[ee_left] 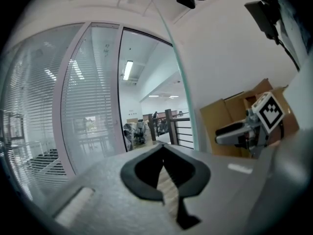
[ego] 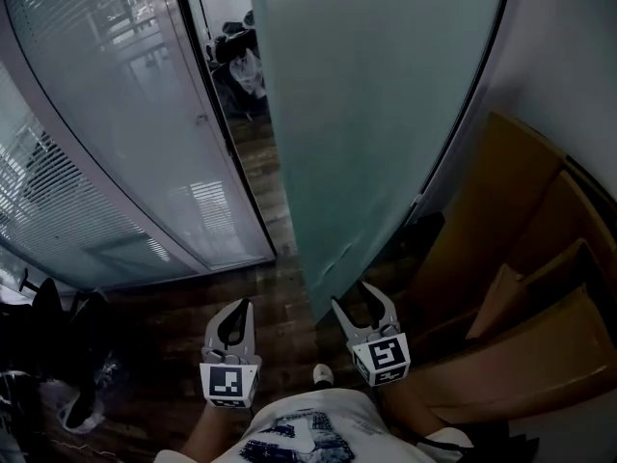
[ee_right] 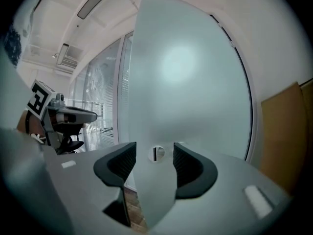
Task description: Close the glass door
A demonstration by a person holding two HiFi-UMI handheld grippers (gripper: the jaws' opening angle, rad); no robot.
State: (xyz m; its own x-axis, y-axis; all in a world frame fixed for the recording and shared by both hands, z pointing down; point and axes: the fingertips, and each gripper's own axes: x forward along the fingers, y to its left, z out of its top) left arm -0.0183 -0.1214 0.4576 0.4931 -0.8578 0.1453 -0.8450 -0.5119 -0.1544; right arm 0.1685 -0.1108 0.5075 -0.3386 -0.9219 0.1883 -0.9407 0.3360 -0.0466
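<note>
The frosted glass door (ego: 376, 114) stands swung open into the room, its free edge pointing toward me. My right gripper (ego: 355, 297) is open at that edge. In the right gripper view the door (ee_right: 195, 82) fills the middle, and its edge runs down between the jaws of the right gripper (ee_right: 155, 153), beside a small round fitting (ee_right: 156, 153). Left of it, my left gripper (ego: 241, 304) is shut with nothing in it. The left gripper view shows the left gripper (ee_left: 163, 148) pointing at the doorway, with the door's thin edge (ee_left: 181, 97) to the right.
A curved frosted partition with blinds (ego: 116, 143) forms the left side of the doorway (ego: 236, 66); chairs and bags show beyond. Cardboard boxes (ego: 521, 287) are stacked against the right wall. Dark bags (ego: 58, 336) lie at lower left on the wood floor.
</note>
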